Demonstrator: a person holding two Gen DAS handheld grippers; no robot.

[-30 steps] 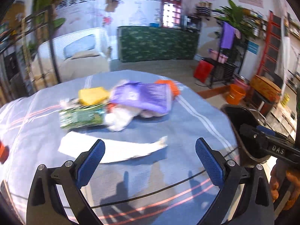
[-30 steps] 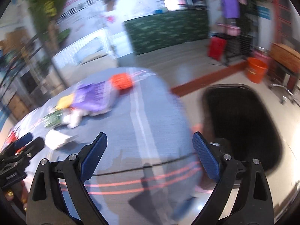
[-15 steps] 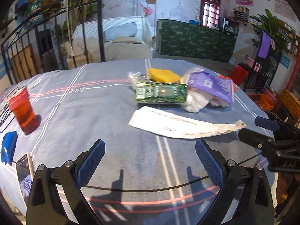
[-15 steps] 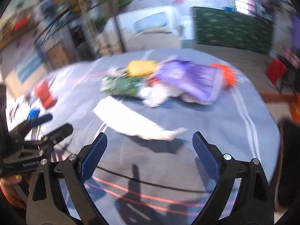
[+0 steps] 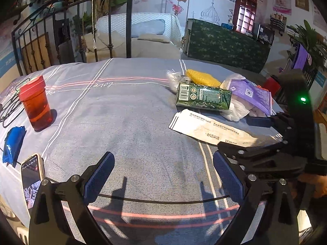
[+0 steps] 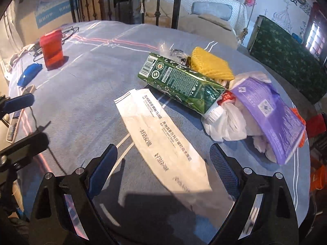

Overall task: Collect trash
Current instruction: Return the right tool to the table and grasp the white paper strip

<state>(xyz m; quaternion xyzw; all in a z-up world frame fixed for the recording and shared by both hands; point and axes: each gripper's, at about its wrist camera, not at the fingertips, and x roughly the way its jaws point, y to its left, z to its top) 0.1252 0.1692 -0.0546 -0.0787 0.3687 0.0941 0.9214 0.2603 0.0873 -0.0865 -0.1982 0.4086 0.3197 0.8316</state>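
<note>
While both pairs of jaws stand spread and empty, the left gripper [image 5: 162,180] hangs over bare cloth; ahead and right lies the white paper wrapper [image 6: 161,140], its near end between the right gripper [image 6: 163,170] fingers, green carton [image 6: 179,83] and purple packet [image 6: 269,112] beyond.

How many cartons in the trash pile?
1. The green carton lies on its side on the tablecloth, between the white paper sleeve and the yellow pad. The purple pack and white bags might hide more.
</note>
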